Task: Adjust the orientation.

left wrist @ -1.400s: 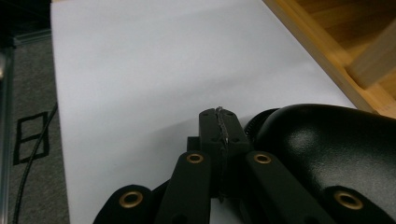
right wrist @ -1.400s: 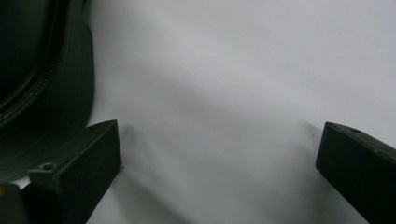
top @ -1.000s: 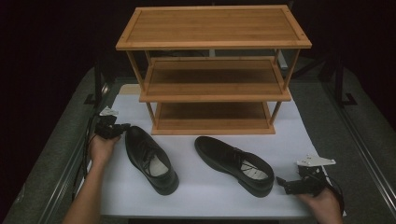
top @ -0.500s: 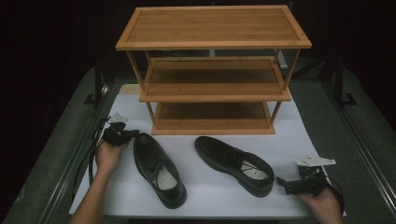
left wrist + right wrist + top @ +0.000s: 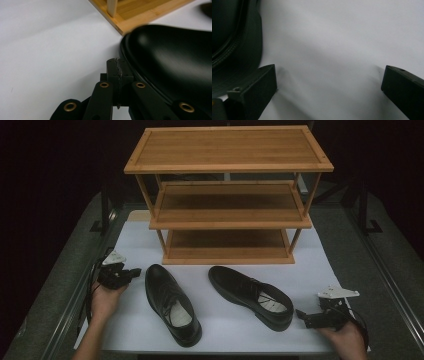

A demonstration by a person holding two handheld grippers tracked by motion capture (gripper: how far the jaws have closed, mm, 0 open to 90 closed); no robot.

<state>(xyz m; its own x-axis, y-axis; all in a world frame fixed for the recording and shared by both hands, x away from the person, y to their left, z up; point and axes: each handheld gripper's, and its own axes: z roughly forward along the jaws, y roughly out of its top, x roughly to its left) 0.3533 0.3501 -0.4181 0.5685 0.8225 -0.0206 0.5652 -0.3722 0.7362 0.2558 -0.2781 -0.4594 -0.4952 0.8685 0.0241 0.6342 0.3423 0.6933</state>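
My left gripper [image 5: 117, 75] has its jaws pressed together on nothing, tips just beside the toe of the left shoe [image 5: 171, 302]; my right gripper [image 5: 329, 92] is spread wide by the heel of the right shoe [image 5: 250, 295]; both shoes are glossy black, lying on the white table [image 5: 325, 265] before the wooden rack [image 5: 227, 195]; the heel is cut off in the right gripper view.

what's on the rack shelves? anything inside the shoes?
All three tiers of the wooden rack look bare, though the back of the lower two is shadowed under the tiers above. Left shoe and right shoe show only pale insoles; their toe interiors are covered.
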